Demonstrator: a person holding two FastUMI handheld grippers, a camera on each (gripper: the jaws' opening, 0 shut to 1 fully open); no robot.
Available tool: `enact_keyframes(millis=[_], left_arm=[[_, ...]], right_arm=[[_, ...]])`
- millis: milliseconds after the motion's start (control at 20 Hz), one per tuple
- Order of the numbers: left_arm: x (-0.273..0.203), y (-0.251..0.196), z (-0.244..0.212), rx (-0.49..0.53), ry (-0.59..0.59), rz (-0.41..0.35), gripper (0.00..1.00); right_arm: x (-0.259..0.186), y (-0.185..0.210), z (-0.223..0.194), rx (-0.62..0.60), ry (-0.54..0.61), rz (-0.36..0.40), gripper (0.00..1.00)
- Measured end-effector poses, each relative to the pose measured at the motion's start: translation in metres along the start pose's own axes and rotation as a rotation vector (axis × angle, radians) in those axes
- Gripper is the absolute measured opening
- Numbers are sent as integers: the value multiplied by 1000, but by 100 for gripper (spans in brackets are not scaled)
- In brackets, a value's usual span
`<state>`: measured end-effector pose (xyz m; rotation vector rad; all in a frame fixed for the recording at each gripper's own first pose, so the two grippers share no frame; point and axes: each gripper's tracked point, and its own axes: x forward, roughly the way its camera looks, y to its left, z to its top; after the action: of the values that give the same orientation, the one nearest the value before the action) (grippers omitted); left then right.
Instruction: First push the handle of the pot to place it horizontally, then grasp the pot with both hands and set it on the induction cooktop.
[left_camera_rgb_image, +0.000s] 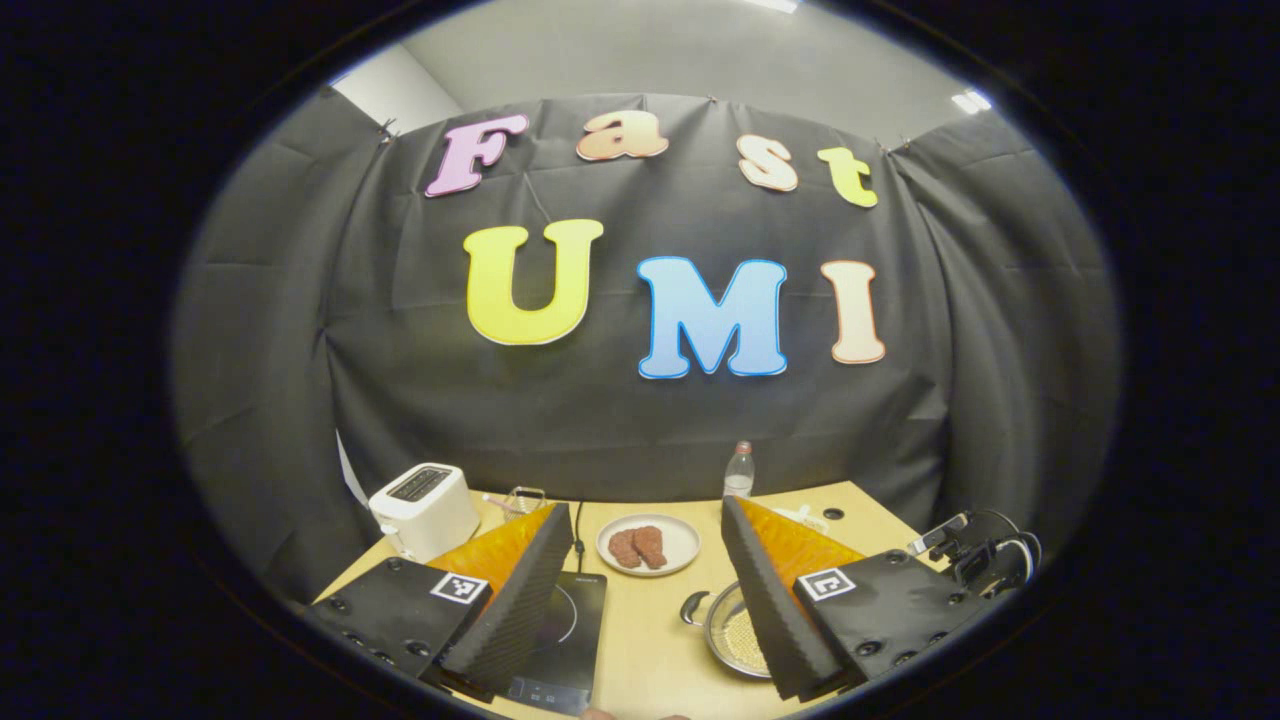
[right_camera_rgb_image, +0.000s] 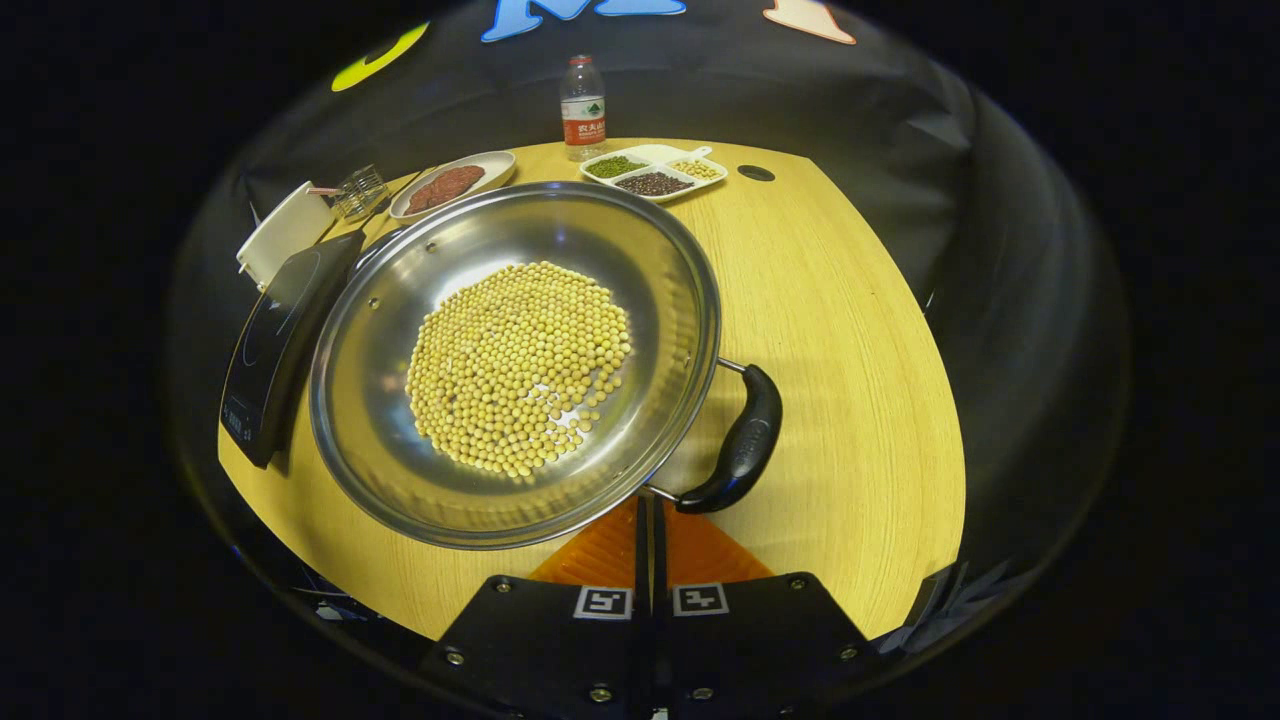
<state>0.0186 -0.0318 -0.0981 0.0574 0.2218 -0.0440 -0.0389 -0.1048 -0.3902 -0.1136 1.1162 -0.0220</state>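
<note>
Right gripper (right_camera_rgb_image: 650, 520) fingers closed beneath pot (right_camera_rgb_image: 515, 365) rim.

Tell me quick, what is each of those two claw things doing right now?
Left gripper: open, holding nothing, above the table.
Right gripper: closed, empty, beside the pot's handle.

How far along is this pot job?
Early. The pot of beans sits on the table beside the induction cooktop, not on it. The shut right gripper is at the near handle; the open left gripper holds nothing. Lifting remains.
</note>
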Motion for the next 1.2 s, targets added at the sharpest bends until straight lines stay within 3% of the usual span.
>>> enact_keyframes(millis=[1200], left_arm=[[17, -20, -22, 11, 56, -10, 95]], right_arm=[[35, -61, 61, -68, -30, -91, 1]])
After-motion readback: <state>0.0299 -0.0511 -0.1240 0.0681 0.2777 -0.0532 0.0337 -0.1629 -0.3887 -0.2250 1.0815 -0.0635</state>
